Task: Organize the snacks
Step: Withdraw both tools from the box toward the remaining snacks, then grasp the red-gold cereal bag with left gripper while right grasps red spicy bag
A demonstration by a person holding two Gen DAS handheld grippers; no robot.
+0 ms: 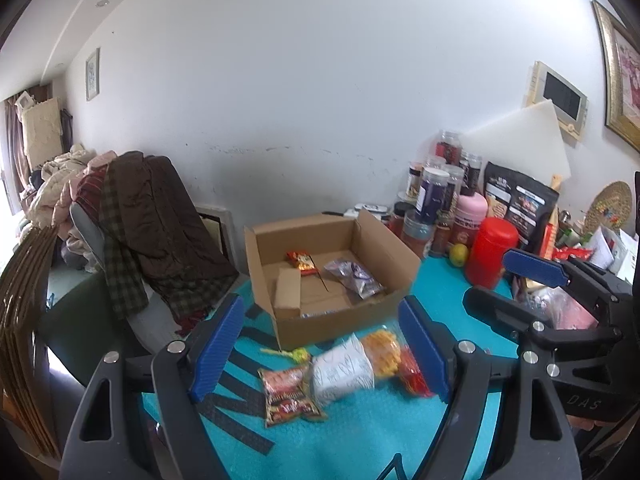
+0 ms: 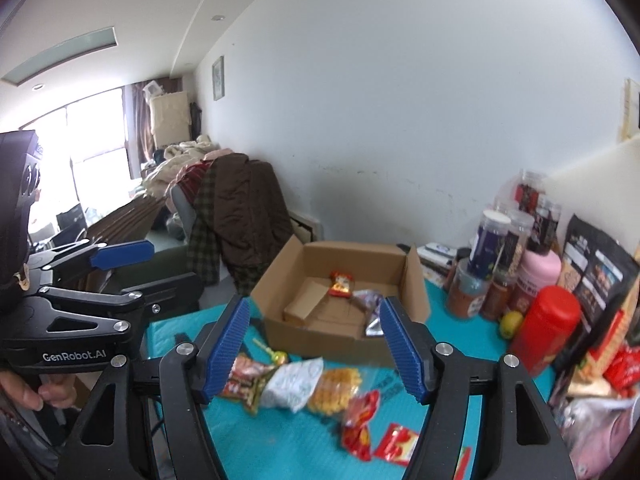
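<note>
1. Our left gripper (image 1: 320, 348) has its jaws standing wide, nothing between the blue pads (image 1: 218, 346). It hangs above the teal table cover (image 1: 360, 432).
2. Our right gripper (image 2: 316, 348) is spread too, nothing clamped. No earlier frame to compare.
3. Open cardboard box (image 1: 328, 276) sits just ahead of both grippers. Inside: a red-and-yellow snack packet (image 1: 301, 261) and a clear wrapper with purple contents (image 1: 354, 276).
4. Loose snacks lie on the cover between our jaws and the box: a red-brown packet (image 1: 289, 396), a white-topped bag of yellow snacks (image 1: 356, 364), and a green lollipop (image 1: 300, 355) touching nothing we hold.
5. In the right wrist view, two more red packets (image 2: 360, 420) sit under the right gripper, nearer us than the box.
6. To the right of both grippers: red canister (image 1: 490, 254), pink container (image 1: 472, 210), jars, black pouch (image 1: 520, 204).
7. A hand (image 2: 28, 390) shows at the left gripper's handle.
</note>
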